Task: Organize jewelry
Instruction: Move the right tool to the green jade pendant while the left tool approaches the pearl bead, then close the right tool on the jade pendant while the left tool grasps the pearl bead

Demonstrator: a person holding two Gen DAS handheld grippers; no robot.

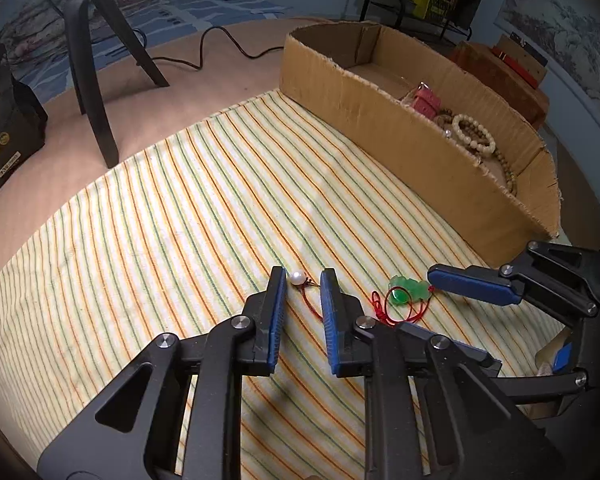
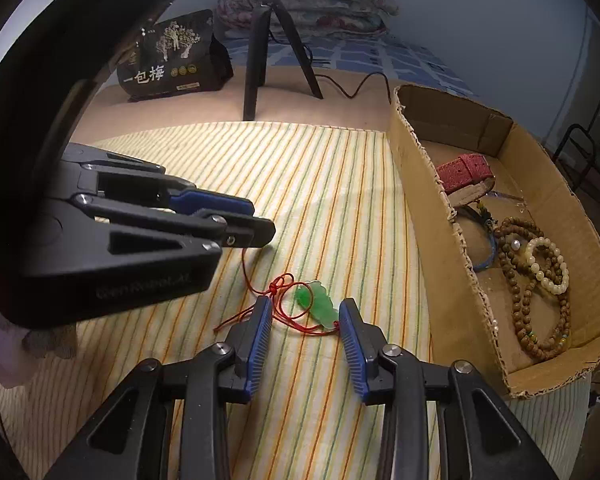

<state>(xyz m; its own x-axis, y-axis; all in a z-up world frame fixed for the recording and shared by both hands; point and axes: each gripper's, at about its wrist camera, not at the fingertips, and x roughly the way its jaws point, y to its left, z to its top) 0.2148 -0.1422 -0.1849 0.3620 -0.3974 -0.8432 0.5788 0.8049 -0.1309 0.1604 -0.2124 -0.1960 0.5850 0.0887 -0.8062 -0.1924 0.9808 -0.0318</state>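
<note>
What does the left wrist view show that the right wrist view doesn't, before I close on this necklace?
Left wrist only: the white pearl at the cord's end, against the tip of one left gripper finger, jaws open around the red cord.

Right wrist only: the blue bracelet in the cardboard box, and the green pendant lying between the right gripper's open jaws.

Both: the pendant, red cord, striped cloth, box with pink strap and bead bracelets, the tripod and black bag.
</note>
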